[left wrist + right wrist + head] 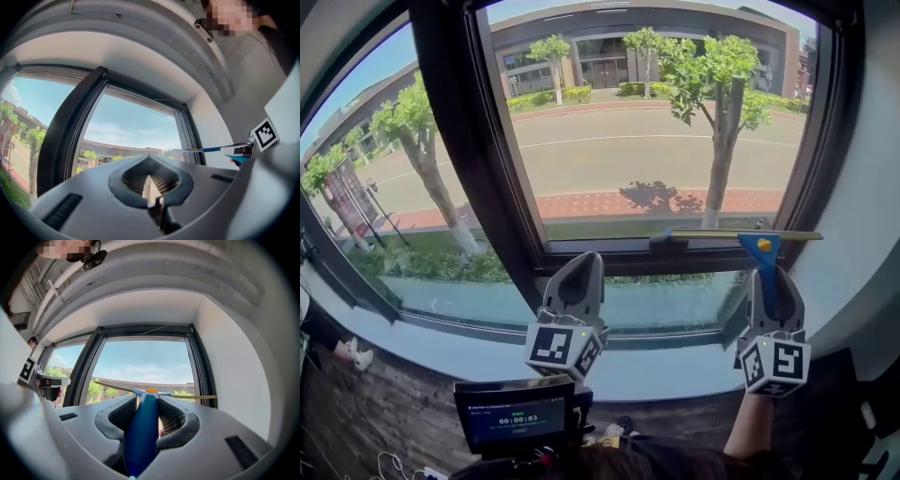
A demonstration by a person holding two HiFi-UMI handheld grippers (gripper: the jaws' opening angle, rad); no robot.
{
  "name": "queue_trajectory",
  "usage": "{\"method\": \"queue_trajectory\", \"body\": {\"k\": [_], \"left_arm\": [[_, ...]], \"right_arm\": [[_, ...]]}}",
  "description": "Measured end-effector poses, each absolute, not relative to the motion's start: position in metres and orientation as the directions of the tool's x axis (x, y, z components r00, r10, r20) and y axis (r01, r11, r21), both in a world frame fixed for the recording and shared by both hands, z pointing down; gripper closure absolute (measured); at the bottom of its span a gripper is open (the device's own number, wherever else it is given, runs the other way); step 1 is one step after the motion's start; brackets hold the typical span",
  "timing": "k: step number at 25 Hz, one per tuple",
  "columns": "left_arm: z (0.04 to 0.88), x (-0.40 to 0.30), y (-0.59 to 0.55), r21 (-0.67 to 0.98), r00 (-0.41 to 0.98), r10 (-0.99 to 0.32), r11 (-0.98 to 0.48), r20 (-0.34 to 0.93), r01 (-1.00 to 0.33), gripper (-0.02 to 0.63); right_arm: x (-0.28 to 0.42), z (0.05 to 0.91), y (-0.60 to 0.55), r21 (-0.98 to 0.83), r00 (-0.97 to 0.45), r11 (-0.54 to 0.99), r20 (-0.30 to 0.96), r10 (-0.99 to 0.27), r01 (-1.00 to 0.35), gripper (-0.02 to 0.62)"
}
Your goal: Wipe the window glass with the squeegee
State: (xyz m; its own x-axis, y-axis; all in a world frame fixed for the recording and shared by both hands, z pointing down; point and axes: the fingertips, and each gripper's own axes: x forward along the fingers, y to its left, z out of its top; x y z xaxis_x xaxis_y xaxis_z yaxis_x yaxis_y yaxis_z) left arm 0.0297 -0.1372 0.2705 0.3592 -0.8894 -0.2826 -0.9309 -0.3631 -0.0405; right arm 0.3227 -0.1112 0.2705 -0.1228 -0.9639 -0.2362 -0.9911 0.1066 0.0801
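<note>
Window glass stands above a pale sill. My right gripper has its fingers clamped on the squeegee, near the pane's bottom edge. My left gripper holds its fingers together, empty.

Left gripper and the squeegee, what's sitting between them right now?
Nothing loose. In the head view, only the dark lower window frame and glass span the stretch from the left gripper to the squeegee, held in the right gripper.

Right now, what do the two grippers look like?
They match. The left gripper and right gripper each have a grey, tapered plastic shell. Dark ribbed pads line the jaws, and each carries a white cube with black square markers at the rear.
</note>
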Motion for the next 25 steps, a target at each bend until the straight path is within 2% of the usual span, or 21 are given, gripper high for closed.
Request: {"method": "queue_trajectory", "body": {"k": [9,25], "left_arm": [[0.263,0.015,-0.216,-0.064,0.406,-0.868,-0.405,-0.287,-0.912,0.604],[0.274,0.01,-0.279,-0.038,0.405,-0.872,-0.411,-0.275,-0.911,0.604]], "right_arm": [[0.303,0.267,-0.181,0.077,-0.078,0.061,-0.25,-0.965,-0.995,0.454],[0.299,0.258,-0.242,0.119,-0.061,0.033,-0.239,-0.969,-0.992,0.454]]}}
